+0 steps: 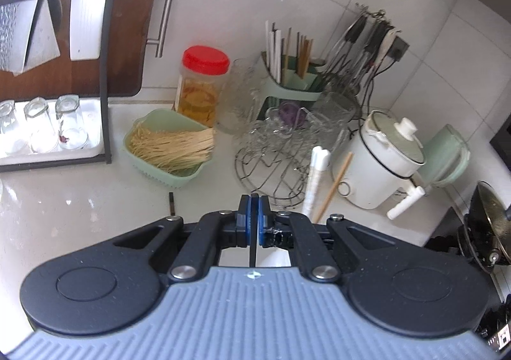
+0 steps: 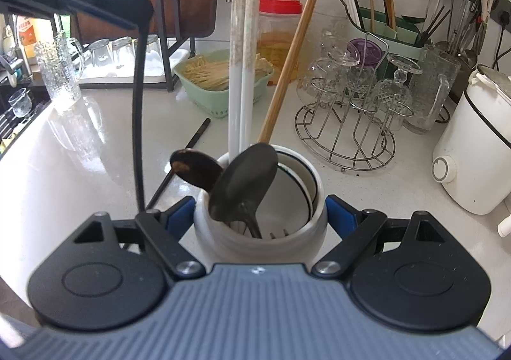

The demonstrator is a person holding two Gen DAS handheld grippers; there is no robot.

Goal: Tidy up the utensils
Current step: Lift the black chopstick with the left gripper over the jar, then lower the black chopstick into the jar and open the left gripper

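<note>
Two grippers work here: our right gripper [image 2: 260, 219] hugs the white pot [image 2: 260, 229] near the counter's [image 2: 95, 162] front edge, and our left gripper [image 1: 254, 216] pinches a thin black utensil [image 2: 138, 123] that could slip out and fall.

White crock [image 2: 260, 229] upright on counter holds spoons (one wooden-handled [image 2: 244, 179]).
</note>
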